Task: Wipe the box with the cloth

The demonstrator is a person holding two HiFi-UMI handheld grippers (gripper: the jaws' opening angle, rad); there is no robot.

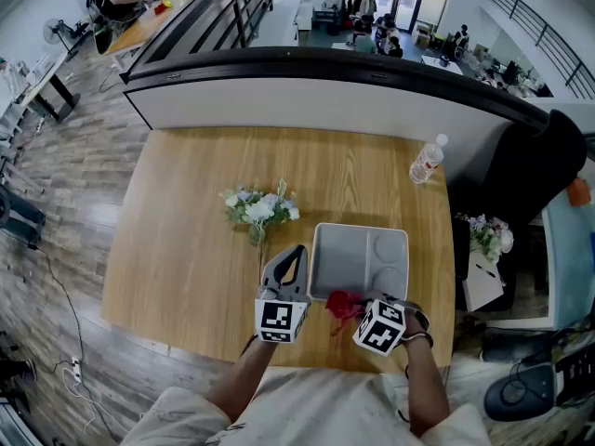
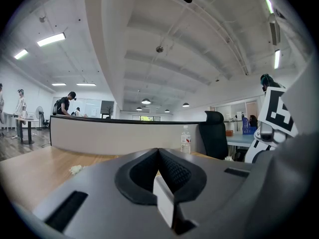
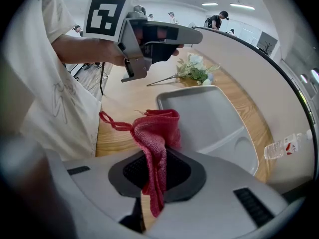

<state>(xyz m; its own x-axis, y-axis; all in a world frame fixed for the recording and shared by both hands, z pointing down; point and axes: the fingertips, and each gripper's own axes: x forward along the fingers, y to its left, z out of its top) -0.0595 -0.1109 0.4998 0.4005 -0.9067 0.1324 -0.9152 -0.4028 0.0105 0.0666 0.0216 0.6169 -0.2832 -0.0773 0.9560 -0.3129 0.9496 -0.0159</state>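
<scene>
A grey compartment box (image 1: 359, 258) lies on the wooden table near its front edge, and it shows again in the right gripper view as a grey box (image 3: 209, 116). My right gripper (image 1: 351, 308) (image 3: 152, 156) is shut on a red cloth (image 1: 343, 305) (image 3: 155, 133), which hangs over the box's near-left corner. My left gripper (image 1: 296, 253) (image 2: 158, 151) stays just left of the box, raised off the table, its jaws shut with nothing between them. From the right gripper view, the left gripper (image 3: 154, 36) appears above the table beyond the cloth.
A small bunch of flowers (image 1: 259, 209) (image 3: 194, 67) lies left of the box. A water bottle (image 1: 427, 160) (image 2: 185, 141) (image 3: 283, 146) stands at the far right corner of the table (image 1: 186, 249). A black chair (image 1: 535, 170) stands beyond the right edge. A white partition wall (image 1: 307, 100) runs along the far edge.
</scene>
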